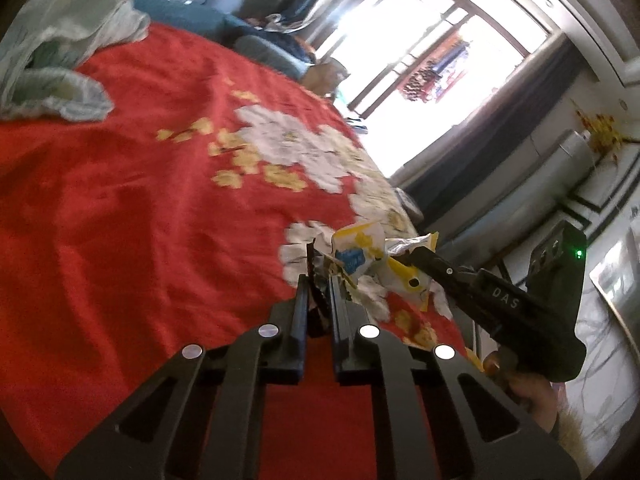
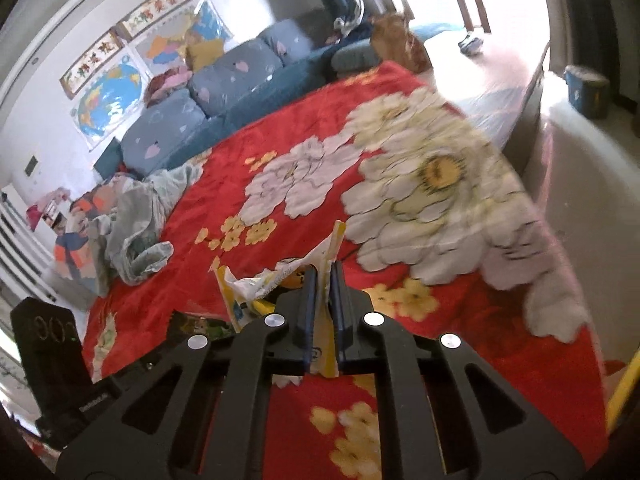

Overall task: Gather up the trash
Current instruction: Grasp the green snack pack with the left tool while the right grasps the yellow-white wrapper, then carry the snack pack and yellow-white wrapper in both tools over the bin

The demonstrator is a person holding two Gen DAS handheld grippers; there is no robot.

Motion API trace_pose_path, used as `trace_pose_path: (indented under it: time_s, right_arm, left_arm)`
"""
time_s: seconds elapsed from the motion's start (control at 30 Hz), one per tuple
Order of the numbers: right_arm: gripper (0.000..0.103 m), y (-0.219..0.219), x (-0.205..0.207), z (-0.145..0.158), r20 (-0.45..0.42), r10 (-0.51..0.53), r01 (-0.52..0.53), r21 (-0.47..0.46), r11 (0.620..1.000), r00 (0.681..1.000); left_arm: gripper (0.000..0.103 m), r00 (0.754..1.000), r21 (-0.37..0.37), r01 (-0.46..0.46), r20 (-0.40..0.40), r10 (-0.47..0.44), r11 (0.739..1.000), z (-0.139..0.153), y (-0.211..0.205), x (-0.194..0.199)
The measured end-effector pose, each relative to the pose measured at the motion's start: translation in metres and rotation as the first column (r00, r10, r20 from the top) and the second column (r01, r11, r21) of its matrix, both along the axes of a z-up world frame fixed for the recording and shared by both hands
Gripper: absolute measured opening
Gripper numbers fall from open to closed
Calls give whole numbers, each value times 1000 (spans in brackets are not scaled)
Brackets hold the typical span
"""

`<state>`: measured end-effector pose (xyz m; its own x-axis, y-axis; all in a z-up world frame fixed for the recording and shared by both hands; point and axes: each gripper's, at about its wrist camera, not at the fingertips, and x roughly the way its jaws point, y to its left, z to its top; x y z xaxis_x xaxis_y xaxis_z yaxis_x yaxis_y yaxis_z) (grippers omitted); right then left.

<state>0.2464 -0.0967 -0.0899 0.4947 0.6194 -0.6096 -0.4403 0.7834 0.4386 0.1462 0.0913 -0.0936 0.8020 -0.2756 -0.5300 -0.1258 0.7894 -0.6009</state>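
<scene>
Closest to me, my left gripper is clamped on a dark crinkled scrap of wrapper; its jaws stand nearly together with the foil pinched between the pads. Just past those tips hangs the yellow-and-white snack wrapper, crumpled, with a blue patch on its face. It stretches across the left view from my left tips toward the right gripper, which comes in from the right edge and bites the wrapper's far end. A hand shows under that gripper's body.

From the right wrist view, my right gripper is closed on the same yellow-and-white snack wrapper. One flat strip of it runs lengthwise between the jaws, its long axis along the fingers, with a pointed end sticking up and away beyond the tips and the other end showing below the pads. The rest of it is bunched off to the left of the tips, toward the left gripper's body at the lower left edge.

Both wrappers are held above the red floral blanket; I cannot tell whether any part touches it.

Farther out, a pale green bundle of cloth lies on the blanket. Beyond it is a blue sofa with patterned cushions. Far right on the floor stands a blue bin; I cannot see what is inside it.
</scene>
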Motion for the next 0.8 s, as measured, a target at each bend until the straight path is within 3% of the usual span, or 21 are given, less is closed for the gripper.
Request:
trace_pose_path:
  time_s: [0.37, 0.8]
  right_arm:
    - [4, -67, -22, 29, 88, -131, 130, 18, 991, 987]
    - [4, -131, -39, 41, 107, -265, 261, 48, 964, 958]
  left_arm:
    - [8, 983, 136, 151, 82, -163, 979, 36, -62, -9]
    - [8, 941, 208, 296, 105, -322, 932, 50, -120, -19]
